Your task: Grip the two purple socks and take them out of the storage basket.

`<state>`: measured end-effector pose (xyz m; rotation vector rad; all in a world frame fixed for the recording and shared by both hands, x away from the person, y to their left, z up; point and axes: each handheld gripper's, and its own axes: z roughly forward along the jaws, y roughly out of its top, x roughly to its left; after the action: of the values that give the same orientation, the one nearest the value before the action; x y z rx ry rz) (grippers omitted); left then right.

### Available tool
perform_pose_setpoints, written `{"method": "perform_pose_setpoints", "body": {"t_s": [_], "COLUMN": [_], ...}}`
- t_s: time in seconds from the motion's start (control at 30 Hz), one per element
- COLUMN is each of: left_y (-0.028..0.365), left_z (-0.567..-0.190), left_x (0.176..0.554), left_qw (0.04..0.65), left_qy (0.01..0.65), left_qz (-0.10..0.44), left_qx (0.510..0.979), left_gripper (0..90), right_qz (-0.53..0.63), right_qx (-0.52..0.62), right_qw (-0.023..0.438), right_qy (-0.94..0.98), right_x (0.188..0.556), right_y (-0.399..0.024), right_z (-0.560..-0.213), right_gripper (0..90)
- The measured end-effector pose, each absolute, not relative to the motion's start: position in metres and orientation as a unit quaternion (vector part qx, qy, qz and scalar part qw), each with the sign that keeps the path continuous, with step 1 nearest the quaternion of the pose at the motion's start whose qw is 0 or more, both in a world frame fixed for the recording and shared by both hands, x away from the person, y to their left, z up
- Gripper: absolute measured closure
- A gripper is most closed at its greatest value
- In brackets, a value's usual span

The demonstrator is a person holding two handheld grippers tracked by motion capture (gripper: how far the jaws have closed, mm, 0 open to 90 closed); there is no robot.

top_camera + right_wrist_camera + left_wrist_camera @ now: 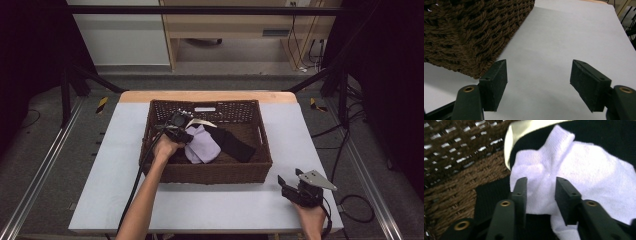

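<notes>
Most of what lies in the basket (207, 172) is hard to read from above: the left gripper (178, 126) and the hand (166, 148) behind it cover the near left corner, and the dark cloth (232, 143) melts into the brown weave. A pale strip (202, 122) pokes out behind the socks, too small up there to name. In the left gripper view it is a cream band (511, 138) curling over black fabric (487, 195), cut off at the top edge.

The left forearm (142, 200) reaches up from the bottom edge and over the basket's front wall, wrist bent down into it. In the left gripper view, its jaws stand a little apart with a fold of the white sock (584, 172) lying between them; whether they pinch it I cannot tell. From above that sock (202, 145) looks pale lilac, lying in the middle of the basket, partly on the dark cloth.

Off to the right, the right gripper (290, 187) rests low on the white table (225, 205), near the basket's front right corner, held by a hand (312, 217) at the table's near edge. Its jaws are spread wide, holding nothing, with the woven corner (474, 32) beside the left one.
</notes>
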<state>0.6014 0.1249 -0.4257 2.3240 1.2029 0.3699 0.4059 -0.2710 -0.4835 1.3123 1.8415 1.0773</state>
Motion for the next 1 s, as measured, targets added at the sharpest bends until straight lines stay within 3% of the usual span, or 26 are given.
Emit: {"method": "perform_pose_setpoints", "body": {"t_s": [0.1,0.27,0.47,1.0], "left_y": [0.124,0.125,0.127,0.144], "left_z": [-0.428,-0.428,-0.421,-0.364], "left_x": [0.603,0.604,0.601,0.571], "left_qw": [0.234,0.226,0.246,0.437], "left_qy": [0.447,0.457,0.456,0.417], "left_qz": [0.125,0.110,0.112,0.205], "left_qx": [0.854,0.853,0.848,0.770], "left_gripper": [68.0,84.5,85.9,86.4], "right_qz": [0.409,0.410,0.410,0.406], "right_qx": [0.497,0.497,0.497,0.500], "right_qw": [0.313,0.313,0.314,0.314], "right_qy": [0.698,0.698,0.697,0.698], "right_x": [0.406,0.405,0.405,0.406], "right_y": [-0.271,-0.271,-0.271,-0.270], "right_z": [-0.484,-0.483,-0.483,-0.483], "right_gripper": [30.0,30.0,29.8,29.9]}}
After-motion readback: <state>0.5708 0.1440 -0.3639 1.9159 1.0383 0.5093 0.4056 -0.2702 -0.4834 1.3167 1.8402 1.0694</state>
